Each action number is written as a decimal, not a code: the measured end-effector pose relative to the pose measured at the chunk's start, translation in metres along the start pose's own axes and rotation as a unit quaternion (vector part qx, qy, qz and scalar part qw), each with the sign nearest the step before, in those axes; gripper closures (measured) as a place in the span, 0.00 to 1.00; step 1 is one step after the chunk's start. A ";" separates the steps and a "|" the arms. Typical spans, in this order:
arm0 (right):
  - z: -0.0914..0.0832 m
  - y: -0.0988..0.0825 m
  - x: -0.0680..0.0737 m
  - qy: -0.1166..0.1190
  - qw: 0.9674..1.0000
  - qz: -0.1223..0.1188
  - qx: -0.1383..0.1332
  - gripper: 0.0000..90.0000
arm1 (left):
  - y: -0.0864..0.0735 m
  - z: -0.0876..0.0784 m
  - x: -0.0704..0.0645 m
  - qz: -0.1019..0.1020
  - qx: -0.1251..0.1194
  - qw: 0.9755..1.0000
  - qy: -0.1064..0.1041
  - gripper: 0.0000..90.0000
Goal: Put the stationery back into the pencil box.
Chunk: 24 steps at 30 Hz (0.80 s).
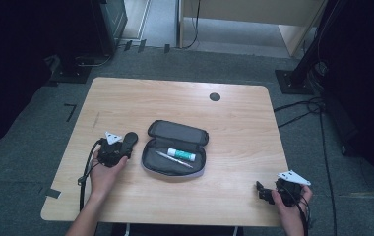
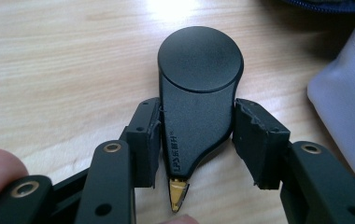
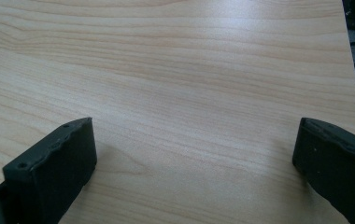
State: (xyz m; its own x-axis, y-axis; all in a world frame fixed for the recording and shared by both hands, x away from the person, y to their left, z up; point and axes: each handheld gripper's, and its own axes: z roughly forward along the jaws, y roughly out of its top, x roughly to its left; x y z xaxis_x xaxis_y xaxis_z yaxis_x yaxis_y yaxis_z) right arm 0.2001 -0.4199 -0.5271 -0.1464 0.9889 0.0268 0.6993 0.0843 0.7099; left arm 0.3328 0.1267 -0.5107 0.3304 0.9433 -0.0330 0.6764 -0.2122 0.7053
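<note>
One black gadget (image 2: 196, 107) marked "LPS", clamped in left gripper (image 2: 197, 140).

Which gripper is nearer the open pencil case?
Left. The left gripper, clamping a black tool, sits just beside the pencil case; the right gripper rests at the table's near right corner.

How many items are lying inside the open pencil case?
2: a white glue stick with a green cap, and a thin pen beside it, both inside the open pencil case. Smaller items may be hidden.
</note>
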 end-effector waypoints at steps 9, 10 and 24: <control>0.000 0.000 0.000 0.000 1.000 0.000 -0.001 0.00 | -0.003 -0.002 0.002 0.010 -0.003 1.000 -0.001 0.34; 0.000 0.000 0.000 0.000 1.000 -0.001 0.000 0.00 | 0.000 0.000 0.002 0.010 -0.001 1.000 0.000 0.33; 0.000 0.000 0.000 0.000 1.000 -0.001 0.000 0.00 | 0.022 0.022 0.000 0.030 0.022 0.999 0.001 0.34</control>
State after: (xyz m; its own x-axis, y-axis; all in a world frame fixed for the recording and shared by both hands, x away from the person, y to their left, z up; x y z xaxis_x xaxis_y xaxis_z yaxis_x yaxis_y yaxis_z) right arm 0.2000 -0.4201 -0.5271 -0.1485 0.9886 0.0259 0.6994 0.0865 0.7094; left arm 0.3619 0.1168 -0.5105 0.3702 0.9289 0.0098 0.6830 -0.2793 0.6749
